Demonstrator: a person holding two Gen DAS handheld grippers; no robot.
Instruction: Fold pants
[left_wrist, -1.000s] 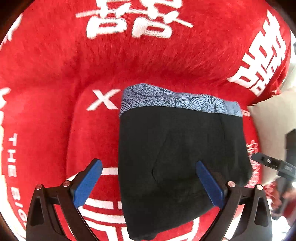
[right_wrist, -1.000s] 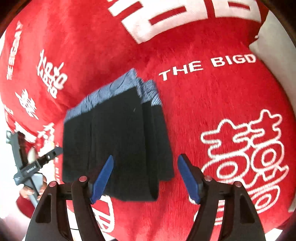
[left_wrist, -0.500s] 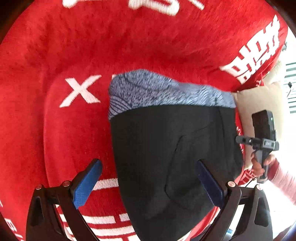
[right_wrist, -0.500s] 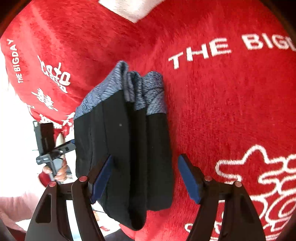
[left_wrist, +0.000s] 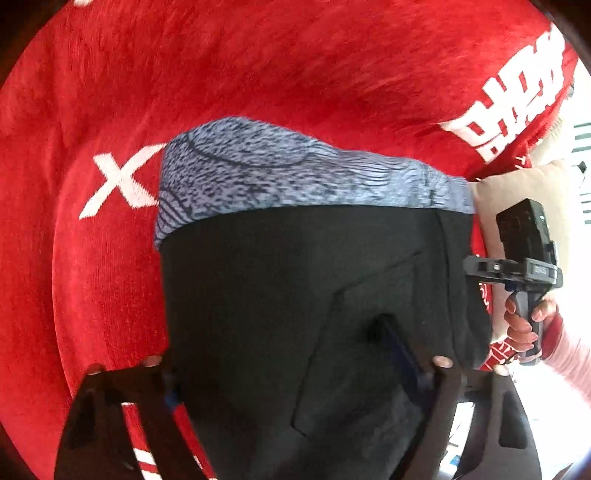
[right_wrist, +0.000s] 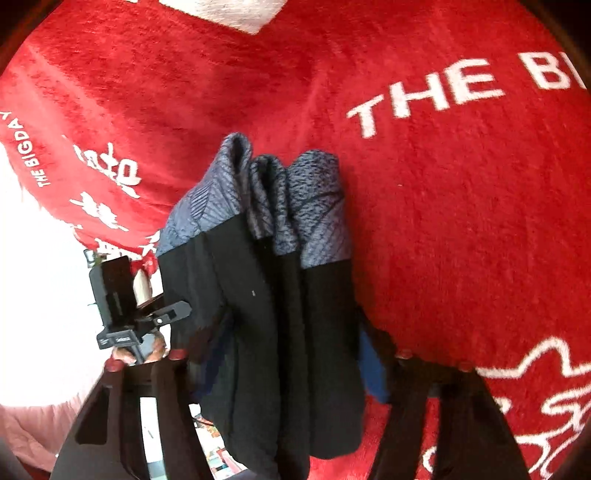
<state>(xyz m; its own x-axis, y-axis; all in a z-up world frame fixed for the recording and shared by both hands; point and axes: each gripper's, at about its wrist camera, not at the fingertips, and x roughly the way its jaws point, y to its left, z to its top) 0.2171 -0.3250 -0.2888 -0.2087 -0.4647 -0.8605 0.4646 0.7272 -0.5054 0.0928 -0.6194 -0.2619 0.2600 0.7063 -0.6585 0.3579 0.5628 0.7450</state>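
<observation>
Black folded pants (left_wrist: 295, 295) with a blue-grey patterned waistband (left_wrist: 295, 173) fill the middle of the left wrist view. They also show in the right wrist view (right_wrist: 280, 332), as several stacked layers. My left gripper (left_wrist: 291, 373) straddles the near end of the bundle, with one blue pad (left_wrist: 400, 354) pressed into the cloth and the other hidden. My right gripper (right_wrist: 291, 365) straddles the bundle too, with a blue pad (right_wrist: 371, 369) on its right. Both sets of jaws stand wide apart.
A red plush blanket (left_wrist: 258, 66) with white lettering lies beneath the pants. A beige cushion (left_wrist: 517, 206) is at the right edge. The right gripper's body (left_wrist: 524, 258) shows in the left view; the left gripper's body (right_wrist: 122, 306) shows in the right view.
Both grippers have moved in along the pants, which now look larger and cover the pads. The bundle looks lifted at the near end.
</observation>
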